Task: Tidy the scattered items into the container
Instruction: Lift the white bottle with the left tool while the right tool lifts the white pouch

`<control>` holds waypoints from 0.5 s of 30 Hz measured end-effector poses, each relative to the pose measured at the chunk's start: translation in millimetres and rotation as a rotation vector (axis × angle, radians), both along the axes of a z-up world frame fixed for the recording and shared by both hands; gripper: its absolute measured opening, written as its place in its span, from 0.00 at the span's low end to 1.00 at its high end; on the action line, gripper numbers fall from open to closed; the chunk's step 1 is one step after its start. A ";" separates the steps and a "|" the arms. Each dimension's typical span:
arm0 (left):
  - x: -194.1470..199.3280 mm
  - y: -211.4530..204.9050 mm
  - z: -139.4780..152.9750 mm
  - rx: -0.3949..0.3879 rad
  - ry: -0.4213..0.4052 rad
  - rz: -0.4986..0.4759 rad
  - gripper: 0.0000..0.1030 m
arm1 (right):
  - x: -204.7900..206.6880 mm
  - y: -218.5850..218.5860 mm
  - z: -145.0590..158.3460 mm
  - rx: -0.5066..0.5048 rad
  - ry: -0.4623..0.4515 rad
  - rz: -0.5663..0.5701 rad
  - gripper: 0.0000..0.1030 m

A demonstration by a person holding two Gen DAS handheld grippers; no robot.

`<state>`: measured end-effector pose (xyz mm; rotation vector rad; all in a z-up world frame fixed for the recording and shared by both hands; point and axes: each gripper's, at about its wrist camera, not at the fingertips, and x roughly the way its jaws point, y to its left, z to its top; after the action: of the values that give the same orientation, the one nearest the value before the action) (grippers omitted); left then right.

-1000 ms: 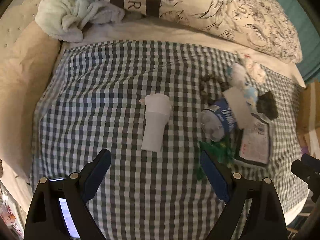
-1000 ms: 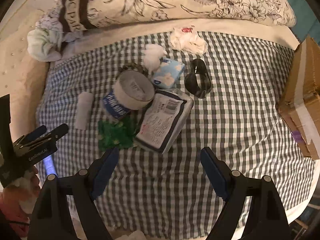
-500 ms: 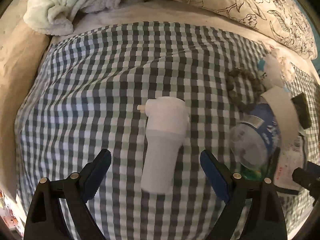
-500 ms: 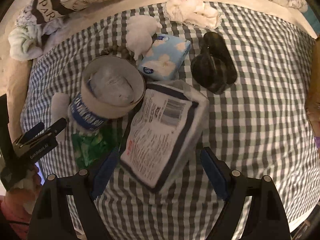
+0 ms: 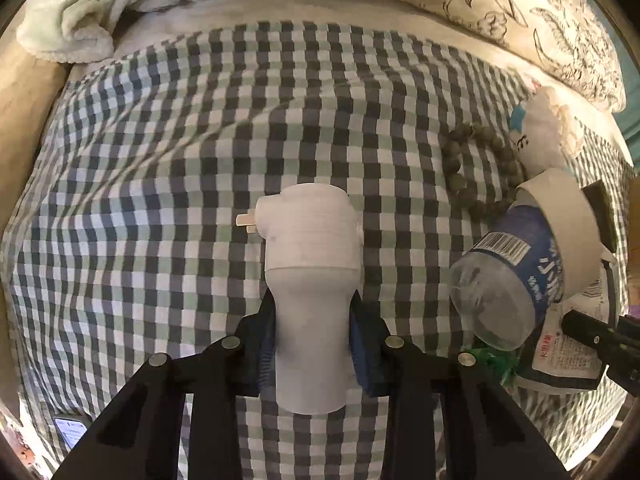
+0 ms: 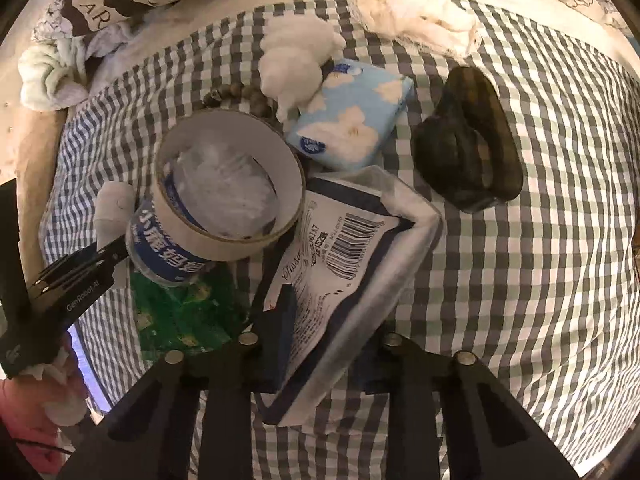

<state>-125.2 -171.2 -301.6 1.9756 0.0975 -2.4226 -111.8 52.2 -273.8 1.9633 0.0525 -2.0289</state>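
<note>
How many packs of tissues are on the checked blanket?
2. The light blue tissue pack lies beside the white fluffy toy. The bigger dark-edged tissue pack is pinched in the right gripper. More could hide under the pile.

Left of the left gripper [image 5: 312, 344] the checked cloth [image 5: 160, 200] lies open; rightward a bottle [image 5: 516, 276] (ringed by a tape roll [image 5: 568, 216]) crowds close.

Tape roll [image 6: 228, 184] around bottle [image 6: 168, 248].
</note>
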 end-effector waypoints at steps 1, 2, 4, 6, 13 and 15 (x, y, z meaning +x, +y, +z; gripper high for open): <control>1.6 -1.1 3.8 -0.003 0.008 0.010 0.32 | -0.4 0.0 3.7 0.005 0.006 0.009 0.21; 3.4 -2.5 8.6 -0.009 0.015 0.020 0.32 | 0.0 0.3 7.1 0.011 0.010 0.016 0.20; 6.8 -4.7 15.7 -0.009 0.012 0.031 0.32 | 0.4 2.8 15.7 0.013 0.018 0.018 0.18; 12.2 -5.9 24.2 -0.008 0.017 0.036 0.32 | 1.9 7.0 24.1 0.014 0.028 0.016 0.17; 31.0 -18.2 62.2 -0.016 0.034 0.025 0.32 | 18.8 14.8 66.4 -0.006 0.100 0.021 0.14; 37.2 -15.7 76.6 -0.016 0.049 0.023 0.32 | 27.8 17.6 80.1 -0.011 0.119 0.026 0.13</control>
<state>-88.0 -186.9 -225.0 1.8979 0.1004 -2.4500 -83.9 69.8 -193.7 1.8242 0.0931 -2.1233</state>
